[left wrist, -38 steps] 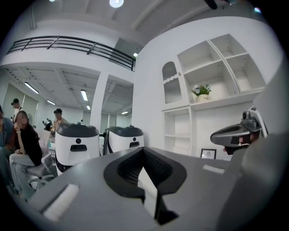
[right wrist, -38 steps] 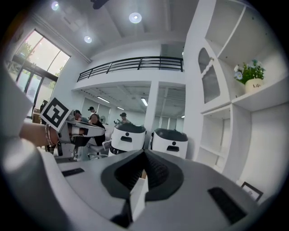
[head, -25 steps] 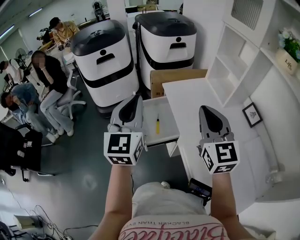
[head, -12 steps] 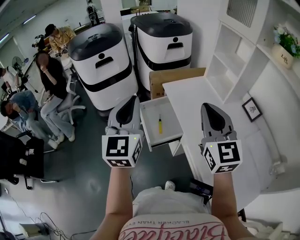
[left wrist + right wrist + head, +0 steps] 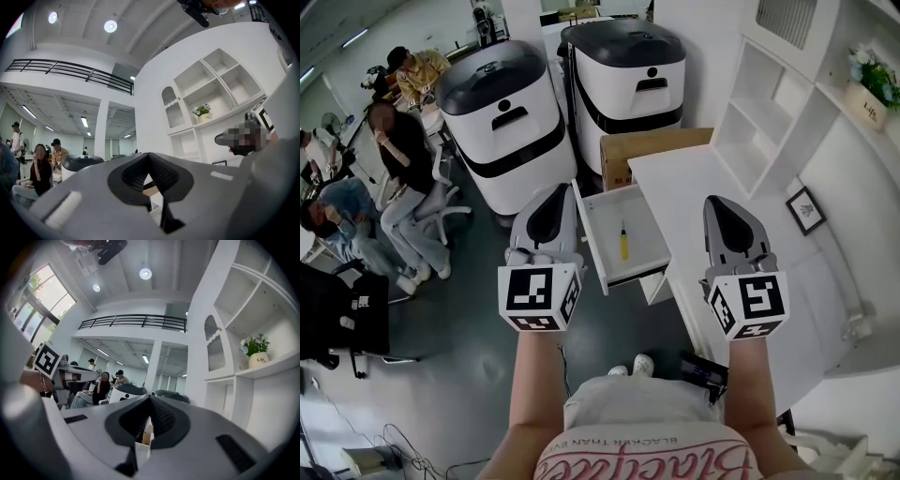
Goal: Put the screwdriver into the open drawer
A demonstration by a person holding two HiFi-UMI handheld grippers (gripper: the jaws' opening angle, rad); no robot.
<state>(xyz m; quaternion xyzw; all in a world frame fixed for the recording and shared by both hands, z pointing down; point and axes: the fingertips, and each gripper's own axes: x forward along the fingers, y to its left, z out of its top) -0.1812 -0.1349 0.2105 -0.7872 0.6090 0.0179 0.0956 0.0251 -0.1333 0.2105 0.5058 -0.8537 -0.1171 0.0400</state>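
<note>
Lying in drawer: screwdriver | between left gripper, right gripper | untouched

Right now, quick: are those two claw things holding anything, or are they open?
Left gripper: fingers closed, holding nothing.
Right gripper: fingers closed, holding nothing.

I moved my left gripper slightly toward the left of the frame, off the drawer wall it had overlapped. My right gripper climbed a little at right. The drawer and its screwdriver drifted slightly rightward.
</note>
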